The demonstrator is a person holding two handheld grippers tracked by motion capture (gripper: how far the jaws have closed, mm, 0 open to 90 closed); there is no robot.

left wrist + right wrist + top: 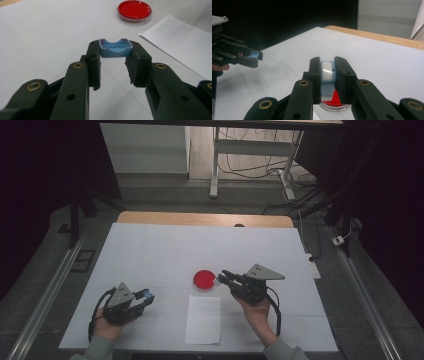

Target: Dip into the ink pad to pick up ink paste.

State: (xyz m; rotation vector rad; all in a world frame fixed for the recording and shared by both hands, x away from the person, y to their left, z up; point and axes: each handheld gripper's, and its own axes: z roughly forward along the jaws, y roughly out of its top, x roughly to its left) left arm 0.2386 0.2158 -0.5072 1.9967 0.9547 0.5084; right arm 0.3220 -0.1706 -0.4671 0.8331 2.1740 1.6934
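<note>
The high view looks forward and down over the counter (150, 250) from its near edge; both gripper views sit low and close, sharing the red dish (134, 10).

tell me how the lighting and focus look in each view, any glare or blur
High view: dim, dark at the sides, soft overall, with the red petri dish still clear. Left gripper view: evenly lit; blue plastic piece sharp, near black jaw bodies slightly soft. Right gripper view: black backdrop, a bright glare patch on the blue-and-white piece, and the left gripper soft.

red dish (335, 101) largely hidden behind right claw (328, 72), white sheet (182, 42) cut off at edge
</note>
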